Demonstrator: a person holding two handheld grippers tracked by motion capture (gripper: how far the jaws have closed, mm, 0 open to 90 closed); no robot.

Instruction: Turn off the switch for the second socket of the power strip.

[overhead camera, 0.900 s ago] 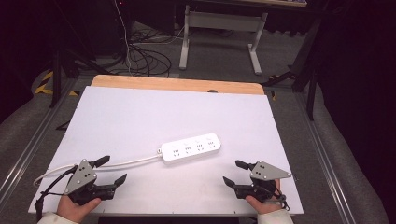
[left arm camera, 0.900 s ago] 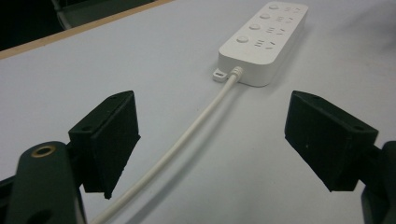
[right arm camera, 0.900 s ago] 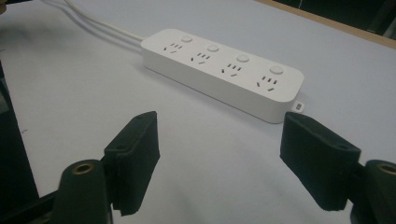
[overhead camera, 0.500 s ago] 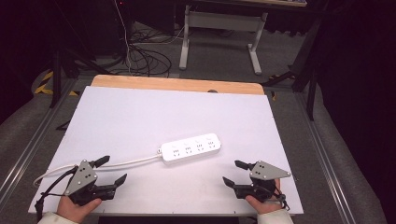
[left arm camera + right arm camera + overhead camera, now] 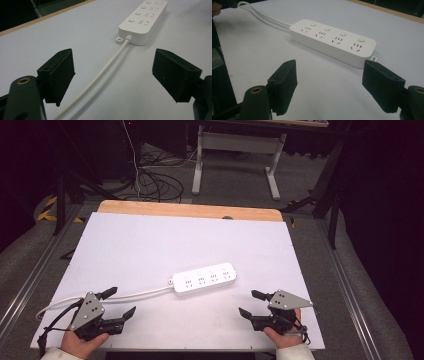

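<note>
A white power strip with several sockets and round buttons lies flat near the middle of the white table. Its white cable runs left toward the table's front left corner. My left gripper rests at the front left, open, nothing between its pads; in the left gripper view the cable passes along the table between the jaws up to the strip. My right gripper sits at the front right, open and empty; in the right gripper view the strip lies just beyond its jaws.
A wooden strip edges the table's far side. Behind it on the floor lie dark cables and a grey desk frame. Metal rails run along both sides of the table.
</note>
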